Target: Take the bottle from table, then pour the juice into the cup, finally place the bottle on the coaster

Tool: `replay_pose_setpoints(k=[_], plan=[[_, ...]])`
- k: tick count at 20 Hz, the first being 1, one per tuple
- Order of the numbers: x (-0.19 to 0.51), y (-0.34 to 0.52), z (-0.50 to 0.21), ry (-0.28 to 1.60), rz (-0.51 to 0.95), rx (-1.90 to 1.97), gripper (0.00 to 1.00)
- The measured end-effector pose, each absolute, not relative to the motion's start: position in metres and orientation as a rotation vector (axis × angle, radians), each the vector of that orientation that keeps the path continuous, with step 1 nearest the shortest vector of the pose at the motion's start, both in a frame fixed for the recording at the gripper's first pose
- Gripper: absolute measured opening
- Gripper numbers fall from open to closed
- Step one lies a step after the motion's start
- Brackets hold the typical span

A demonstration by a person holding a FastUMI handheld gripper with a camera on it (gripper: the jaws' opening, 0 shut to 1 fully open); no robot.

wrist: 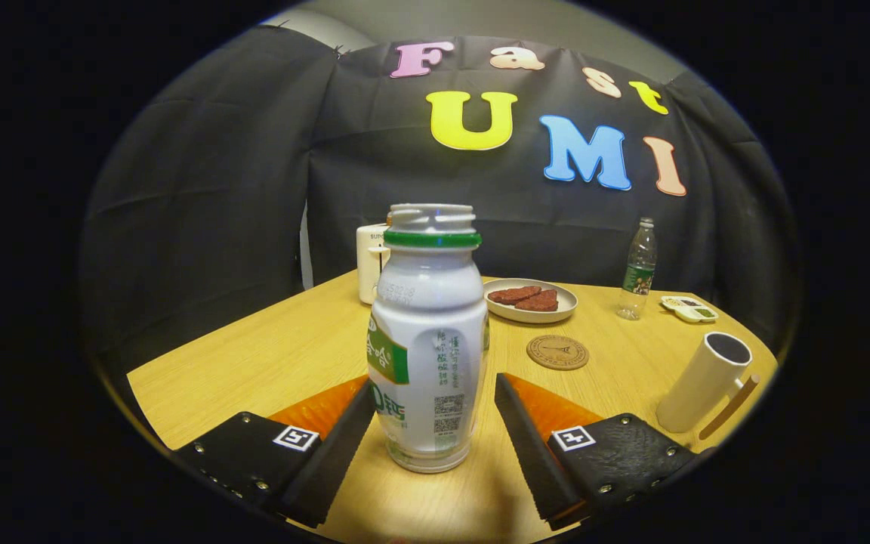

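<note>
The bottle stands upright on the desk in mid-frame, between the spread fingers of the tongs, which gape wide and grip nothing. The coaster lies right of center; the cup stands lower right.

White bottle, green neck ring

wall: black cloth, wrinkled, hung behind | above cloth: strip of pale grey wall | furniture: light wooden table, smooth top, corner pointing at cloth | light: soft, dim, gentle shine on wood
</note>
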State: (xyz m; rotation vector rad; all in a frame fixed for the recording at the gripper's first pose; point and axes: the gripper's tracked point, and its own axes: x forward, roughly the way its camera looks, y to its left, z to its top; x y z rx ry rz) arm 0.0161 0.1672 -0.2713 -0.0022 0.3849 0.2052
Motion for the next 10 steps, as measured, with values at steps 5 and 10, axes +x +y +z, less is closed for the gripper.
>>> replay_pose_setpoints(k=[5, 10], plan=[[0.02, 0.1711, -0.2769, 0.415, 0.207, 0.023, 0.82], [0.0215, 0.1693, -0.2737, 0.468, 0.191, 0.099, 0.75]])
